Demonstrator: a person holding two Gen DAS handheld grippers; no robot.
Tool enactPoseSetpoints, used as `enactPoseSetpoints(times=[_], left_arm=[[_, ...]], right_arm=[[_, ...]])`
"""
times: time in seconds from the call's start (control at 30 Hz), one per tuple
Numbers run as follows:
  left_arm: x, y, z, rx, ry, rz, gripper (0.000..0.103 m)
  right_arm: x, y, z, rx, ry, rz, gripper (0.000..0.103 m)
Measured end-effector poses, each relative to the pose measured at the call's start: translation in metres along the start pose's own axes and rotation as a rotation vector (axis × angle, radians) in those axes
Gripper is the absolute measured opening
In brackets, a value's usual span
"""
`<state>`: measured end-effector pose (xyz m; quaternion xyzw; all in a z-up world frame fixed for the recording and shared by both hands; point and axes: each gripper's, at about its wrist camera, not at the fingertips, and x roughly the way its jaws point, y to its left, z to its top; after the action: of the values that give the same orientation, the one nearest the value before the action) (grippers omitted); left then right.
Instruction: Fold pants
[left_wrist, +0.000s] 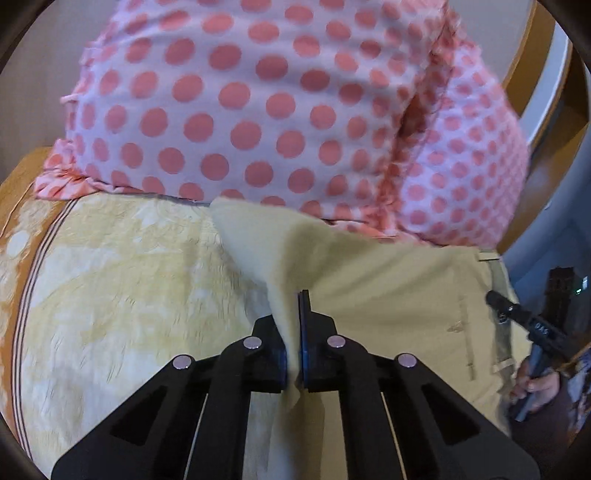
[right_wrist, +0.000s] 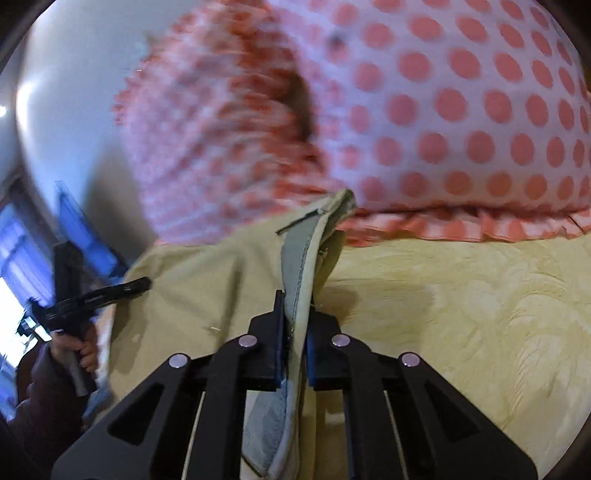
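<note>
Beige pants (left_wrist: 399, 295) lie on a yellow patterned bedspread (left_wrist: 118, 295), up against the polka-dot pillows. My left gripper (left_wrist: 295, 332) is shut on a pinched fold of the pants' cloth and lifts it into a peak. My right gripper (right_wrist: 295, 332) is shut on the pants' waistband edge (right_wrist: 299, 273), whose grey lining shows. The pants (right_wrist: 207, 280) spread to the left of it. Each gripper shows in the other's view: the right one (left_wrist: 517, 314) at the far right, the left one (right_wrist: 103, 291) at the left, both held by hands.
Two pink-and-white polka-dot pillows (left_wrist: 258, 103) stand just behind the pants and also fill the top of the right wrist view (right_wrist: 443, 110). A curved wooden headboard (left_wrist: 532, 59) is at the upper right. A bright window (right_wrist: 14, 266) is at the far left.
</note>
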<state>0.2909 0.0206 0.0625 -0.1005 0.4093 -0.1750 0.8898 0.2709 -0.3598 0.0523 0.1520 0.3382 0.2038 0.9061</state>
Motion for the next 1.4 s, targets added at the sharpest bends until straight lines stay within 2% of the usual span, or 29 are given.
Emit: enactPoseSetpoints(times=[0.03,0.07,0.1,0.17,0.23,0.27,0.33,0.37,0.4,0.43,0.47,0.53,0.57,0.6,0.63,0.7,0.73,0.77,0.8,0.83,0.87,0.9,0.93,0.97,1.03,1.13,1.2,1.3,1.4], left_arm=[[0.013,0.002,0.000,-0.002,0.037,0.023,0.005],[0.028,0.006,-0.003,-0.015,0.074,0.054,0.011],[0.033,0.009,-0.006,-0.021,0.082,0.060,0.017],[0.030,0.014,-0.008,-0.041,0.068,0.052,0.025],[0.019,0.021,-0.008,-0.075,0.062,0.058,0.025],[0.004,0.024,-0.008,-0.091,0.040,0.061,0.025],[-0.020,0.022,-0.014,-0.093,-0.008,0.044,0.025],[-0.038,0.017,-0.020,-0.084,-0.040,0.006,0.025],[-0.045,0.010,-0.024,-0.075,-0.048,-0.018,0.026],[-0.054,0.000,-0.033,-0.056,-0.046,-0.069,0.026],[-0.057,-0.008,-0.039,-0.043,-0.036,-0.099,0.026],[-0.053,-0.023,-0.052,-0.021,0.016,-0.160,0.026],[-0.043,-0.028,-0.060,-0.020,0.065,-0.172,0.028],[-0.034,-0.028,-0.064,-0.025,0.100,-0.157,0.029],[-0.018,-0.025,-0.069,-0.034,0.144,-0.120,0.029],[-0.013,-0.017,-0.071,-0.060,0.116,-0.131,0.029],[-0.017,-0.017,-0.070,-0.070,0.124,-0.086,0.029],[-0.024,-0.019,-0.071,-0.066,0.117,-0.064,0.029],[-0.031,-0.022,-0.075,-0.056,0.104,-0.049,0.033],[-0.046,-0.027,-0.082,-0.027,0.073,-0.017,0.041],[-0.057,-0.030,-0.088,-0.003,0.048,0.011,0.076],[-0.070,-0.032,-0.097,0.020,0.017,0.052,0.098],[-0.089,-0.039,-0.114,0.063,-0.054,0.105,0.098],[-0.102,-0.044,-0.130,0.103,-0.090,0.140,0.098],[-0.119,-0.054,-0.157,0.140,-0.116,0.207,0.099],[-0.135,-0.061,-0.191,0.149,-0.144,0.249,0.102],[-0.134,-0.065,-0.205,0.162,-0.139,0.289,0.102],[-0.121,-0.067,-0.220,0.174,-0.108,0.350,0.102],[-0.116,-0.065,-0.229,0.170,-0.090,0.324,0.102]], right_arm=[[0.016,-0.010,-0.003,0.029,0.055,-0.043,0.010],[0.028,-0.017,-0.009,0.055,0.110,-0.079,0.012],[0.031,-0.019,-0.011,0.063,0.126,-0.089,0.020],[0.030,-0.021,-0.012,0.073,0.136,-0.112,0.031],[0.016,-0.020,-0.008,0.085,0.118,-0.151,0.047],[0.004,-0.018,-0.008,0.092,0.086,-0.149,0.051],[-0.024,-0.010,-0.014,0.113,0.021,-0.059,0.058],[-0.032,-0.005,-0.018,0.127,0.009,0.004,0.062],[-0.038,0.002,-0.026,0.146,0.009,0.083,0.070],[-0.039,0.007,-0.031,0.157,0.018,0.126,0.074],[-0.037,0.012,-0.038,0.175,0.041,0.174,0.075],[-0.028,0.011,-0.052,0.231,0.094,0.217,0.077],[-0.020,0.005,-0.059,0.286,0.123,0.199,0.078],[-0.016,-0.002,-0.064,0.332,0.131,0.182,0.077],[-0.015,-0.016,-0.069,0.422,0.091,0.222,0.076],[-0.017,-0.023,-0.072,0.500,0.085,0.223,0.071],[-0.022,-0.019,-0.072,0.501,0.081,0.193,0.073],[-0.030,-0.008,-0.073,0.456,0.066,0.153,0.078],[-0.036,0.002,-0.074,0.411,0.053,0.135,0.095],[-0.048,0.018,-0.079,0.328,0.034,0.097,0.101],[-0.057,0.035,-0.085,0.257,0.022,0.058,0.101],[-0.062,0.047,-0.091,0.208,0.017,0.035,0.101],[-0.068,0.063,-0.103,0.136,0.007,0.012,0.101],[-0.072,0.077,-0.116,0.079,-0.001,-0.015,0.101],[-0.075,0.097,-0.138,0.001,-0.008,-0.091,0.101],[-0.075,0.116,-0.173,-0.076,-0.022,-0.199,0.101],[-0.071,0.125,-0.190,-0.118,-0.039,-0.273,0.101],[-0.063,0.128,-0.205,-0.166,-0.027,-0.321,0.101],[-0.060,0.131,-0.215,-0.191,-0.028,-0.349,0.101]])
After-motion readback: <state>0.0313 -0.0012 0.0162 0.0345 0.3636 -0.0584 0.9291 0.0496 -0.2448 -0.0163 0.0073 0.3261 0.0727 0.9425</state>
